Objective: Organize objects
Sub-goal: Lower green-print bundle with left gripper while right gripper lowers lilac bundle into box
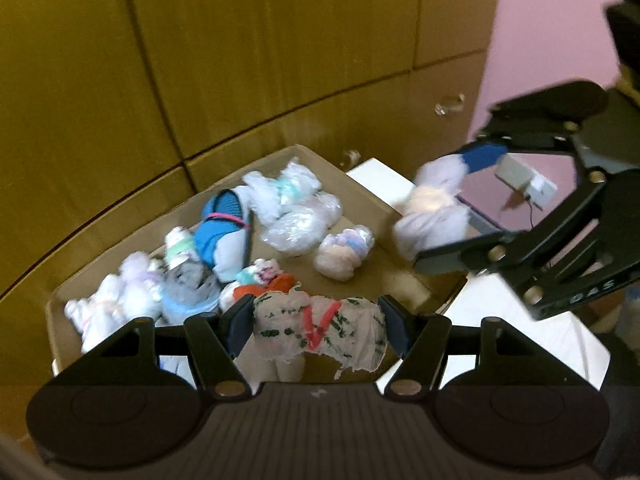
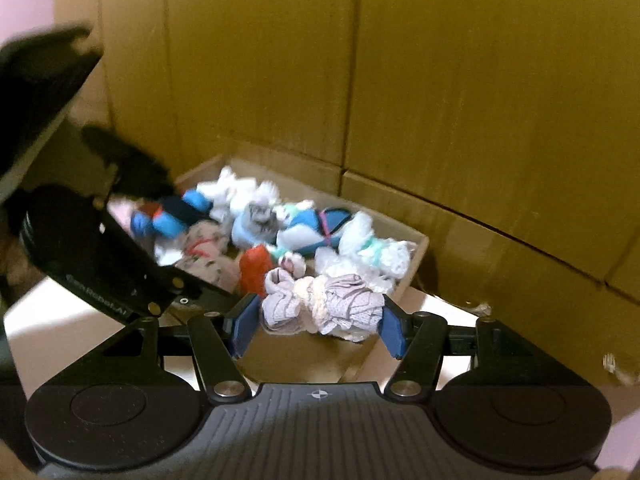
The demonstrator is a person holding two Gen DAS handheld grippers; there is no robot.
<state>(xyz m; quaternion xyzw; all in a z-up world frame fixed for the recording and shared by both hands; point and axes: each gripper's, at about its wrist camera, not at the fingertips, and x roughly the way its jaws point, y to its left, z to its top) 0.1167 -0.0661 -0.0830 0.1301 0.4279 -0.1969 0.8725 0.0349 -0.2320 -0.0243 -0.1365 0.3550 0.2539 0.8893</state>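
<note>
A shallow cardboard box (image 1: 384,204) holds several rolled sock bundles, among them a blue sock (image 1: 220,224) and an orange one (image 1: 276,286). My left gripper (image 1: 320,326) is shut on a white bundle with green marks and a red V (image 1: 320,328), held over the box's near edge. My right gripper (image 2: 320,314) is shut on a pale dotted bundle tied with cream cloth (image 2: 320,308), also above the box's near edge (image 2: 412,272). In the left wrist view the right gripper (image 1: 452,208) holds its bundle (image 1: 432,212) at the box's right side.
Tall cardboard walls (image 1: 240,60) stand behind the box. The box rests on a white surface (image 1: 520,320). A white wall socket with a cable (image 1: 536,188) sits on the pink wall at the right. The left gripper's body (image 2: 100,248) crosses the right wrist view.
</note>
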